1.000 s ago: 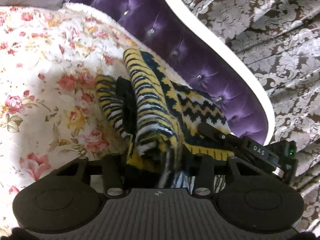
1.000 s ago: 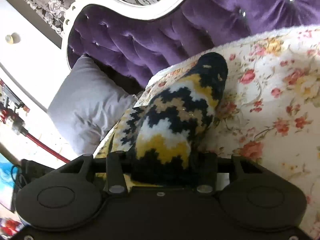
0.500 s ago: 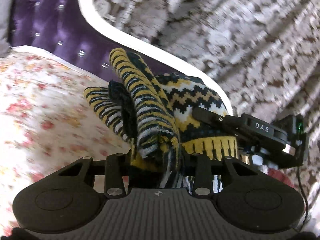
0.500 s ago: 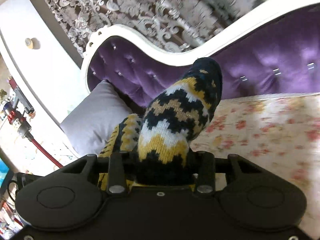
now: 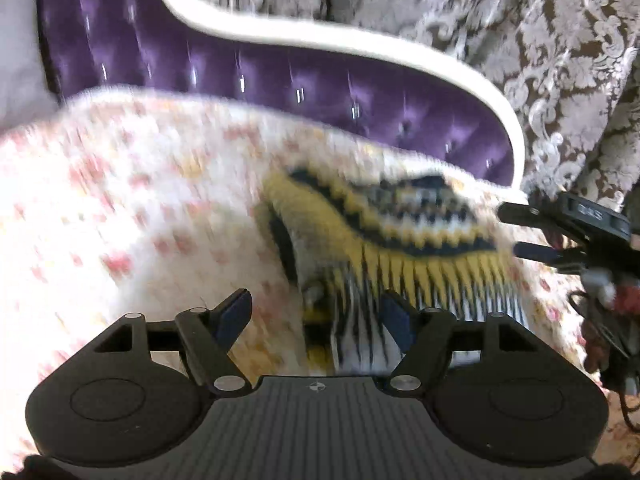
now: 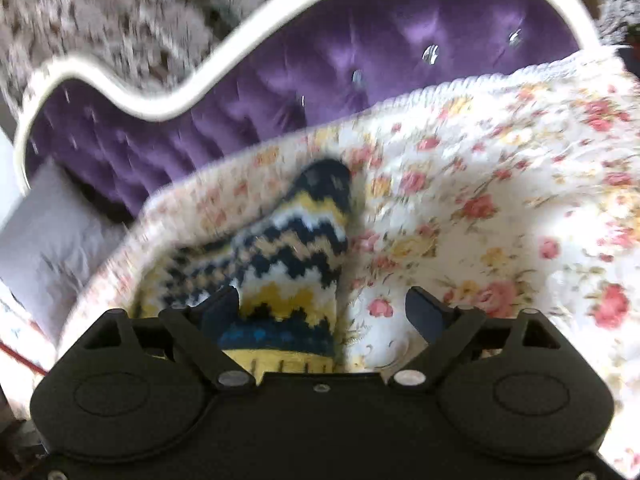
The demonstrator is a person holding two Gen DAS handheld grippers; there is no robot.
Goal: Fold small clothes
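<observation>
A yellow, black and white zigzag knitted sock [image 5: 384, 232] lies on the floral bedspread [image 5: 140, 208]. My left gripper [image 5: 316, 312] is open, its fingers spread on either side of the sock's striped cuff. In the right wrist view the sock [image 6: 288, 248] lies flat with its dark toe pointing away. My right gripper [image 6: 324, 308] is open, its left finger against the sock's side. The right gripper also shows in the left wrist view [image 5: 568, 232], at the sock's far right end. Both views are motion-blurred.
A purple tufted headboard [image 5: 280, 80] with a white curved frame [image 6: 160, 104] runs behind the bed. A grey pillow [image 6: 48, 248] lies at the left. Patterned brown and silver curtains [image 5: 540, 40] hang behind.
Both grippers held the sock lifted above the bed; now they have come down, opened and let it go. The sock now lies on the bedspread.
</observation>
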